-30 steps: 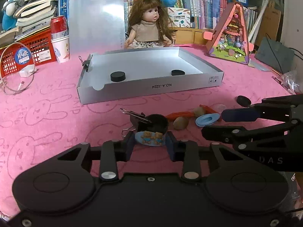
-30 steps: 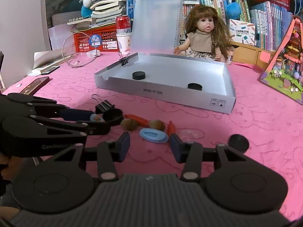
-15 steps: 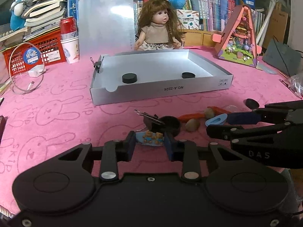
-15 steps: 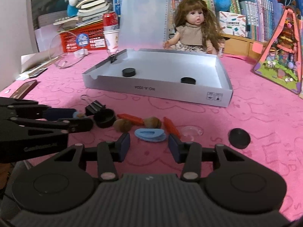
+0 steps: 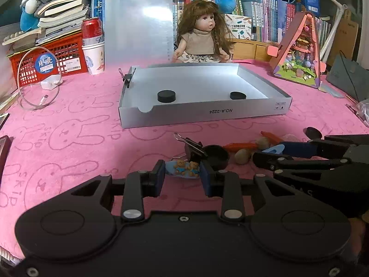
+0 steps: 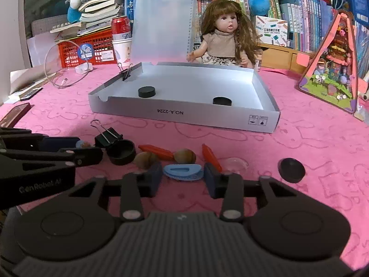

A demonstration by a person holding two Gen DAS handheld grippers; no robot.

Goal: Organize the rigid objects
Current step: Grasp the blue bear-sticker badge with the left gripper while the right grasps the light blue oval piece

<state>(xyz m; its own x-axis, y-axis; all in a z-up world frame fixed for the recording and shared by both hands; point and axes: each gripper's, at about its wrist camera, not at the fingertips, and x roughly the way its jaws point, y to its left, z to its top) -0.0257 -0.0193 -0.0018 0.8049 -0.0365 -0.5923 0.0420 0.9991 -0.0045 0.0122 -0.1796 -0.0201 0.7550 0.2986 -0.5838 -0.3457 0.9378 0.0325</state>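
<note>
Two grippers are set low over small items scattered on a pink bunny-print cloth [image 5: 69,143].

A pale blue oval piece with two small bears [image 5: 183,169] is bracketed by the left gripper [image 5: 182,176], whether gripped cannot be told. A blue oval plastic piece [image 6: 183,172] lies between the parted fingers of the right gripper [image 6: 183,179], untouched. Two black round discs [image 5: 166,96] are seen inside the shallow grey cardboard tray [image 5: 207,115] beyond.

- Bare pink cloth [image 5: 76,161] left of clutter row: free passage.
- Binder clip [image 6: 108,136], black cap [image 6: 121,155] crowd the near centre.
- Grey tray [image 6: 184,115] wall blocks far side.
</note>
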